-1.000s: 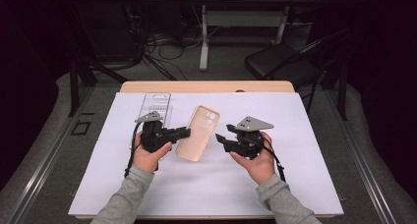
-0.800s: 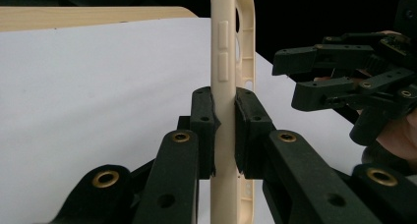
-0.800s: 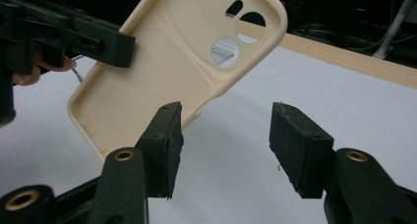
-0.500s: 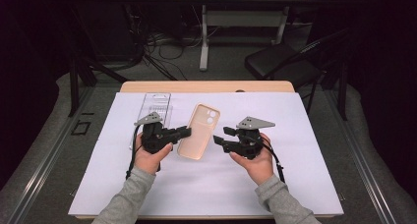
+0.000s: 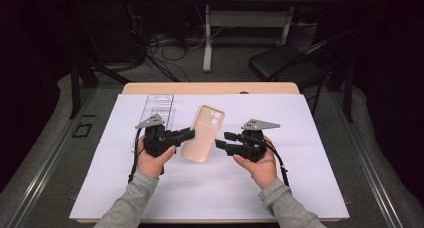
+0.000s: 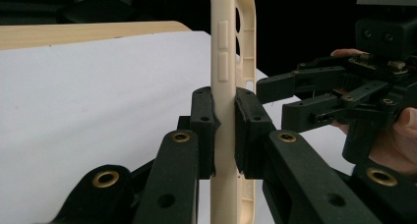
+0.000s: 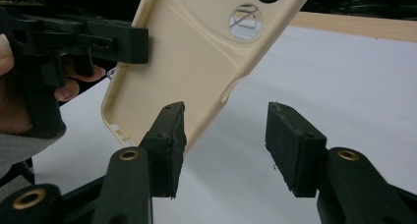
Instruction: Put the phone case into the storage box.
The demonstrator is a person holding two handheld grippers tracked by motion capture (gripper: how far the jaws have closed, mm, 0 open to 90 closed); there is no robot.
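Beige and flexible in appearance, the phone case (image 5: 203,133) is held clear of the white sheet (image 5: 300,178) that covers the table (image 5: 210,88). The left gripper (image 6: 225,130) is clamped on one long edge of the case; in the left gripper view both pads press that side wall just below the moulded buttons, and the case stands upright between them.

The right gripper (image 7: 223,148) has its jaws apart. In the right gripper view the lower edge of the case lies just beside the left-hand pad, while the other pad stands well apart from it. Contact with the near pad cannot be confirmed.

Status, as judged from these views:
- Done: the case is lifted and secured by the left gripper.
- In hand: the right gripper is lined up on the opposite long edge, as seen in the high view.
- Left: closing the right gripper on the case, then whatever two-handed handling follows.

A clear plastic package (image 5: 154,113) lies flat on the sheet behind the left gripper, untouched by either gripper.
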